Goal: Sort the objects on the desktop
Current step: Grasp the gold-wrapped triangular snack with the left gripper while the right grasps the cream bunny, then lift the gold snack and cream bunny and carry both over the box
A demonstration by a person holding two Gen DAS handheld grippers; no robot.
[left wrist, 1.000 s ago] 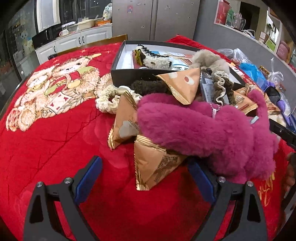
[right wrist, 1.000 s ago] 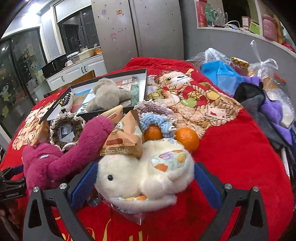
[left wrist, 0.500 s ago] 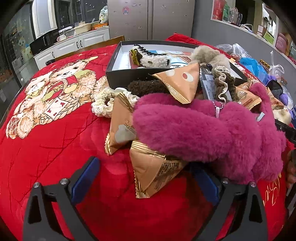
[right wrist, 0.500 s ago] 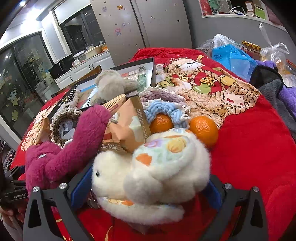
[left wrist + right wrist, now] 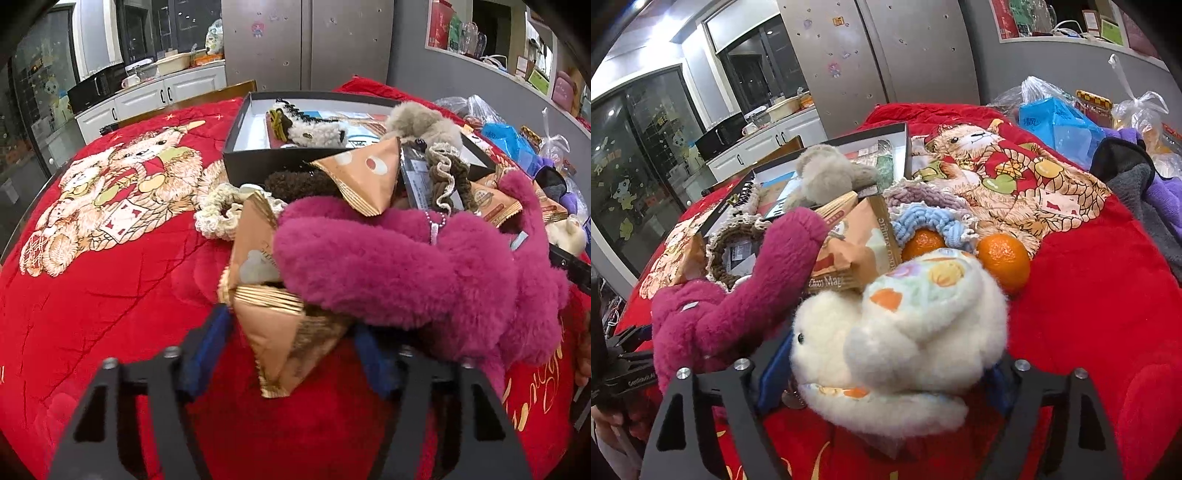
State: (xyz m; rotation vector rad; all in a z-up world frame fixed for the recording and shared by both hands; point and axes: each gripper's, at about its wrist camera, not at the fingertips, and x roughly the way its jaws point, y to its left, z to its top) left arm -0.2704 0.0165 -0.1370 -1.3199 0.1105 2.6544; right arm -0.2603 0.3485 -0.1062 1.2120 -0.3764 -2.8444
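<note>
Red blanket [image 5: 1108, 295] under fluffy cream plush rabbit [image 5: 905, 343] with pastel-spotted ear.

Red blanket [image 5: 110, 295] with teddy-bear print covers surface. Grey refrigerator [image 5: 879, 55] at back. White cabinets [image 5: 147, 99] to left, black microwave [image 5: 96, 90] on top. Blue plastic bag [image 5: 1060, 125] and purple cloth [image 5: 1167, 199] at right edge.

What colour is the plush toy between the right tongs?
Cream-white plush toy, with a pastel patch of orange, yellow and lilac spots; right wrist view shows it best.
</note>
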